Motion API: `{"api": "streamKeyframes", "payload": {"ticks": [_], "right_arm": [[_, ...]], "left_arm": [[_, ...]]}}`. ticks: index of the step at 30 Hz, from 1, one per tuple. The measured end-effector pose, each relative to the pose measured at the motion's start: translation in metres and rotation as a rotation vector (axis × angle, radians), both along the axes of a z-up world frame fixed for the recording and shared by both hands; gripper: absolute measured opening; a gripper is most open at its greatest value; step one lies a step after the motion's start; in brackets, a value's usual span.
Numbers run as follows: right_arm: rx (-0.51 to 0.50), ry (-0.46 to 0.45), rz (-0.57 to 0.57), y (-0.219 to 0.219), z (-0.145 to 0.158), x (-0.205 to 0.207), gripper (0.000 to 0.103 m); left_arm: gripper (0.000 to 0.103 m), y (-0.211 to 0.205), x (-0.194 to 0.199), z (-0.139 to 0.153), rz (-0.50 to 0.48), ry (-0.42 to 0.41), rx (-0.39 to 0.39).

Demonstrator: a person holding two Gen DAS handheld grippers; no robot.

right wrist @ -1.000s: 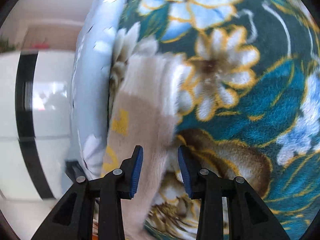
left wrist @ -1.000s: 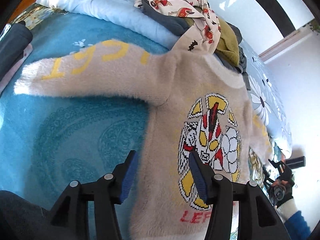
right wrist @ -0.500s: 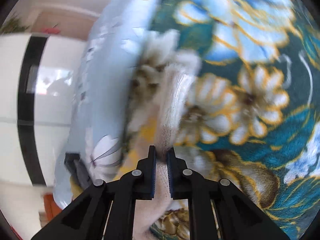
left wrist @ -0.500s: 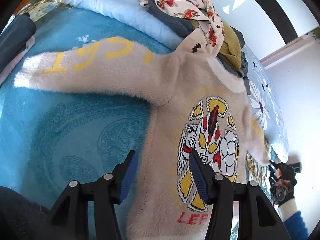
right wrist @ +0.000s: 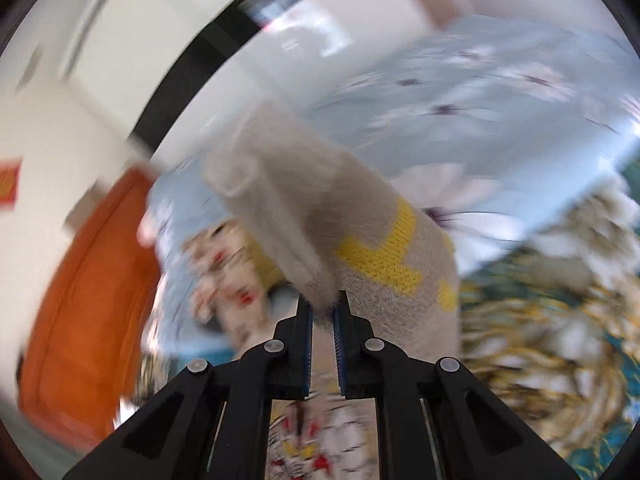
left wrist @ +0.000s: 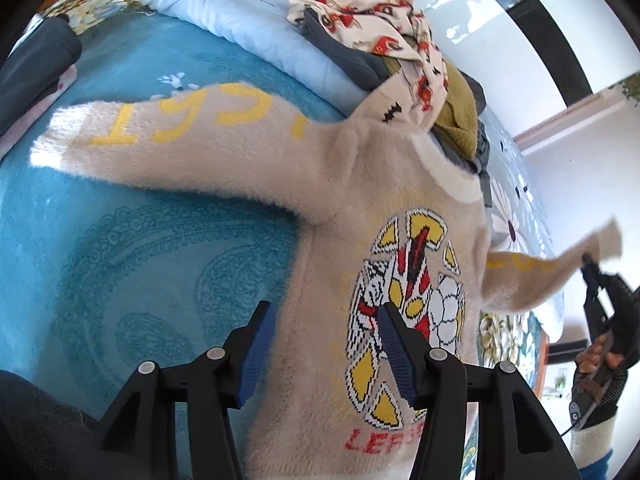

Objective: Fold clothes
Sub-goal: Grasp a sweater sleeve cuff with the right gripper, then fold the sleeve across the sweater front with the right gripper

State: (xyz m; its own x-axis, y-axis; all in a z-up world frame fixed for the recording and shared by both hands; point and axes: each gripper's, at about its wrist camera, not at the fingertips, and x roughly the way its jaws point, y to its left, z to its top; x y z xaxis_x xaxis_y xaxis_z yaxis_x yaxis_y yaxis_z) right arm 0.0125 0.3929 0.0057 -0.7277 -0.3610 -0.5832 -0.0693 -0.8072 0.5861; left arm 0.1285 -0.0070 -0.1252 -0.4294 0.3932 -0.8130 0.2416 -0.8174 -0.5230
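Teal blanket (left wrist: 132, 248) covers the bed under my beige sweater (left wrist: 360, 208), spread flat below the clothes pile (left wrist: 400, 60). My left tongs (left wrist: 326, 344) hover released over its hem. From the right wrist, my right tongs (right wrist: 322, 316) are clenched on the sweater's sleeve (right wrist: 320, 216), lifted off the bed.

Your 2 wrist cameras look down close along their fingers; both catch the sweater (left wrist: 384, 208) (right wrist: 360, 248) (right view blurred)
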Motion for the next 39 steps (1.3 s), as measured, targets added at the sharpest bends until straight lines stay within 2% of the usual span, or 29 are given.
{"api": "streamKeyframes", "payload": {"ticks": [4,7,9,14,17,21,23,25,27,32,39], "right_arm": [[0.034,-0.029,0.17,-0.083,-0.012,-0.019,0.01],[0.078,-0.102,0.288,-0.151,-0.042,-0.03,0.01],[0.126,-0.145,0.336,-0.178,-0.063,-0.037,0.01],[0.347,-0.268,0.424,-0.233,-0.112,-0.033,0.01],[0.422,-0.316,0.434,-0.244,-0.129,-0.026,0.011],[0.501,-0.345,0.472,-0.258,-0.143,-0.022,0.016],[0.502,-0.361,0.499,-0.262,-0.149,-0.021,0.028],[0.447,-0.366,0.535,-0.263,-0.149,-0.018,0.046],[0.392,-0.359,0.553,-0.262,-0.145,-0.013,0.047],[0.297,-0.31,0.49,-0.238,-0.119,0.002,0.047],[0.304,-0.312,0.43,-0.211,-0.101,0.018,0.047]], "left_arm": [[0.058,-0.017,0.003,0.001,0.08,0.012,0.029],[0.059,-0.03,0.005,0.002,0.123,0.027,0.068],[0.06,-0.032,0.005,0.004,0.13,0.032,0.06],[0.06,-0.035,-0.012,0.018,0.088,0.069,0.041],[0.06,-0.048,-0.02,0.022,0.101,0.079,0.02],[0.06,-0.084,-0.021,0.009,0.262,0.017,0.064],[0.06,-0.109,-0.02,-0.005,0.38,-0.038,0.126],[0.06,-0.127,-0.017,-0.016,0.478,-0.086,0.163],[0.06,-0.138,-0.015,-0.022,0.544,-0.115,0.169],[0.06,-0.17,-0.021,-0.036,0.687,-0.12,0.192],[0.058,-0.196,-0.014,-0.068,0.854,-0.155,0.269]]}}
